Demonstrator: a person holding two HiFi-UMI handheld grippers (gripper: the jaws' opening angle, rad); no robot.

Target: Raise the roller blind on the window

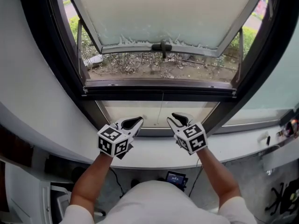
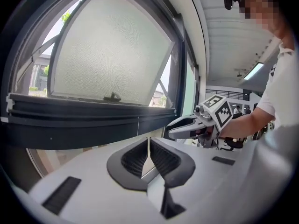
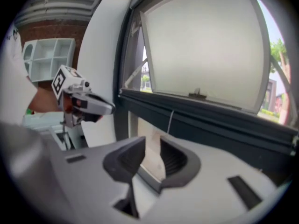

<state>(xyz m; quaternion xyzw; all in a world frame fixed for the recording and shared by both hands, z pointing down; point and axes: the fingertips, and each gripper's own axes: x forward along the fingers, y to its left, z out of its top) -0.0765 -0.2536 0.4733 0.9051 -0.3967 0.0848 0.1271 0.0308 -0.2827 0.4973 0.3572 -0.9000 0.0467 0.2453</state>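
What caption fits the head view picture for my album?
White left gripper and white right gripper hover beneath the dark-framed window with its frosted pane tilted open.

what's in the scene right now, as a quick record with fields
left gripper: shut, empty, above the white sill
right gripper: open, nothing between the jaws, above the same sill
cord: thin, hangs from the dark frame bar, in neither gripper
upper sash: frosted, tilted open outward
blind: cannot tell where it sits
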